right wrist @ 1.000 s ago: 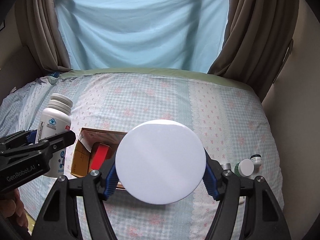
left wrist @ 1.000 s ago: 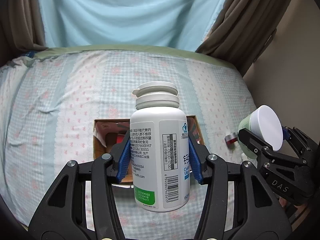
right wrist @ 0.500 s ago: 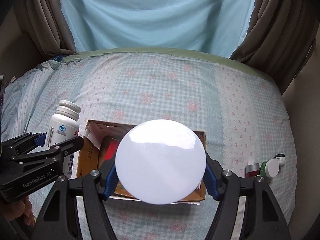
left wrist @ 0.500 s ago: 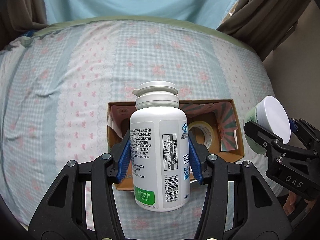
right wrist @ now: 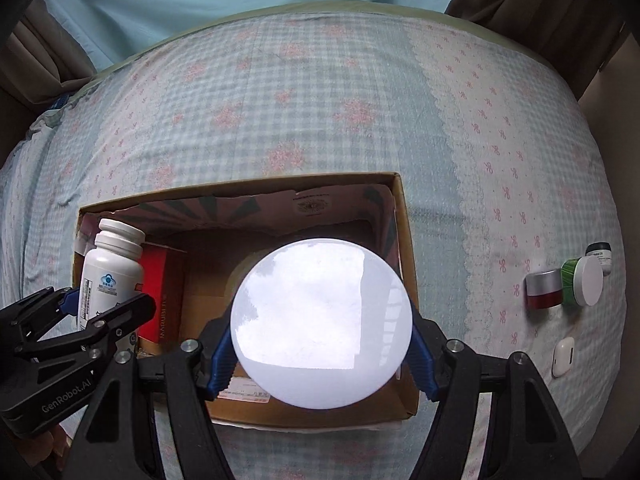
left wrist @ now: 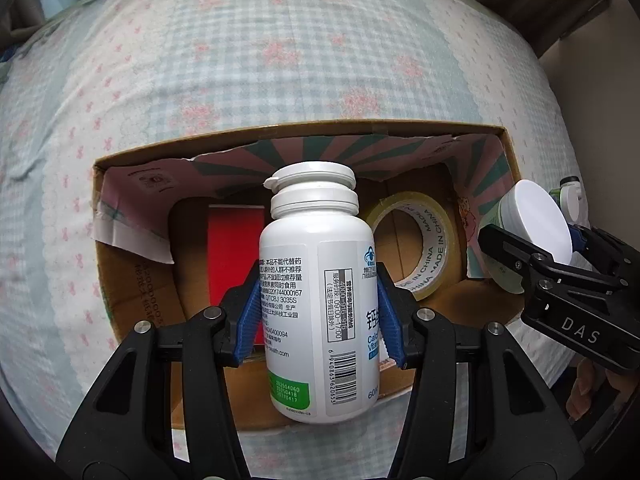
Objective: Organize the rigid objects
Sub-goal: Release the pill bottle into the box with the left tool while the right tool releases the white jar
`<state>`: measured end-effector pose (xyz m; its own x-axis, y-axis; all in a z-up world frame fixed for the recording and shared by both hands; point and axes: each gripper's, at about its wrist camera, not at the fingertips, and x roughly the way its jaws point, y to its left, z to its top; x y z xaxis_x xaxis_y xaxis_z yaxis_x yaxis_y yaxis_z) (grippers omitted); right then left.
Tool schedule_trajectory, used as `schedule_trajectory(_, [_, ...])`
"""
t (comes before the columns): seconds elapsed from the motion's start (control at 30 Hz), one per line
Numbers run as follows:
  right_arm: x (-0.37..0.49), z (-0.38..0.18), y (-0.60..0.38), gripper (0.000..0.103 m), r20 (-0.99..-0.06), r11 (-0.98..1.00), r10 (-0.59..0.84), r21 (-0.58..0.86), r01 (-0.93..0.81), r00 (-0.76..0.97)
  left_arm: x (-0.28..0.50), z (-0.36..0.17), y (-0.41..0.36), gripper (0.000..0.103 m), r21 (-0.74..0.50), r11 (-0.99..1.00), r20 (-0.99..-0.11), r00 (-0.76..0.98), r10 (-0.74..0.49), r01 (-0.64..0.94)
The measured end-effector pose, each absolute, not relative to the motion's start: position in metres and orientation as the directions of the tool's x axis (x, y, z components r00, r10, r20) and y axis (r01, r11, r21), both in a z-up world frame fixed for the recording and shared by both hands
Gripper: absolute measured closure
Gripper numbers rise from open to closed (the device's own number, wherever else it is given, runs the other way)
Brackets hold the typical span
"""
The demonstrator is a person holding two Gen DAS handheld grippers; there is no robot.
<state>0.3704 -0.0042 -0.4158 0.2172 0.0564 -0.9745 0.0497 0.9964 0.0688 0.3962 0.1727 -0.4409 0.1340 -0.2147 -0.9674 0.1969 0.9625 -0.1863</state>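
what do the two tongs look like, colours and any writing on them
Both are black plastic with silver screws and ribbed blue pads on the fingertips. Seen from the other camera, the left tongs carry white "GenRobot.AI" lettering and the right tongs "DAS". No cables or sleeves show.

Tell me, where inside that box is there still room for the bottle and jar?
Bare cardboard floor shows mid-box, between the red box and tape roll. The box's left and right ends are taken; small jars crowd the bedspread on its right.

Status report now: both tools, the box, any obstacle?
Left tool shut on white pill bottle. Right tool shut on white-lidded jar. Both over cardboard box; tape roll, red box inside.
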Motion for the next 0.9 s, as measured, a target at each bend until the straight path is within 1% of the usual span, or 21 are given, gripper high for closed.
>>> schedule_trajectory(0.2, [0.373,-0.434,-0.005,0.037,-0.98,0.995,0.089,0.096,0.035,0.176,0.398,-0.454,0.164,0.055,-0.148,0.965,-0.979,0.109,-0.175,0.214])
schedule_trajectory(0.23, [0.374,-0.435,-0.003,0.037,-0.98,0.994,0.095,0.102,0.029,0.172,0.398,-0.453,0.164,0.052,-0.137,0.966,-0.981,0.109,-0.163,0.22])
schedule_trajectory(0.27, [0.375,-0.437,-0.003,0.036,-0.979,0.993,0.109,0.115,0.028,0.17,0.397,-0.451,0.163,0.029,-0.137,0.964,-0.98,0.112,-0.165,0.227])
schedule_trajectory(0.3, [0.375,-0.439,-0.003,0.036,-0.978,0.99,0.128,0.136,0.034,0.163,0.396,-0.448,0.165,0.017,-0.133,0.965,-0.979,0.123,-0.164,0.226])
schedule_trajectory(0.33, [0.375,-0.44,-0.005,0.036,-0.976,0.987,0.145,0.154,0.048,0.16,0.396,-0.444,0.168,0.001,-0.124,0.968,-0.978,0.136,-0.156,0.218])
schedule_trajectory(0.37, [0.374,-0.44,-0.008,0.034,-0.974,0.985,0.148,0.162,0.068,0.172,0.396,-0.44,0.173,0.0,-0.14,0.968,-0.974,0.144,-0.172,0.21])
schedule_trajectory(0.4, [0.371,-0.437,-0.013,0.022,-0.963,0.978,0.174,0.194,0.081,0.205,0.396,-0.438,0.178,0.0,-0.164,0.967,-0.972,0.138,-0.193,0.197])
schedule_trajectory(0.43, [0.369,-0.434,-0.016,0.017,-0.953,0.97,0.198,0.224,0.092,0.229,0.395,-0.437,0.184,0.0,-0.171,0.969,-0.971,0.135,-0.196,0.18])
schedule_trajectory(0.47, [0.367,-0.431,-0.017,0.011,-0.942,0.963,0.226,0.255,0.091,0.248,0.394,-0.436,0.189,0.0,-0.164,0.972,-0.973,0.133,-0.187,0.167])
schedule_trajectory(0.5, [0.365,-0.429,-0.016,0.004,-0.939,0.963,0.225,0.255,0.089,0.259,0.392,-0.435,0.193,0.0,-0.15,0.976,-0.976,0.135,-0.172,0.16])
schedule_trajectory(0.53, [0.363,-0.427,-0.014,0.0,-0.938,0.965,0.225,0.253,0.075,0.263,0.389,-0.434,0.197,0.0,-0.138,0.978,-0.977,0.138,-0.16,0.157])
schedule_trajectory(0.63, [0.356,-0.424,-0.005,0.0,-0.946,0.975,0.203,0.218,0.031,0.254,0.381,-0.431,0.206,0.0,-0.133,0.981,-0.979,0.139,-0.152,0.138])
schedule_trajectory(0.8, [0.343,-0.416,0.002,0.0,-0.942,0.976,0.207,0.216,0.006,0.264,0.366,-0.423,0.211,0.0,-0.125,0.983,-0.977,0.154,-0.145,0.131])
schedule_trajectory(0.9, [0.339,-0.407,0.005,0.0,-0.938,0.977,0.203,0.212,0.001,0.28,0.358,-0.418,0.214,0.0,-0.091,0.989,-0.979,0.169,-0.11,0.117])
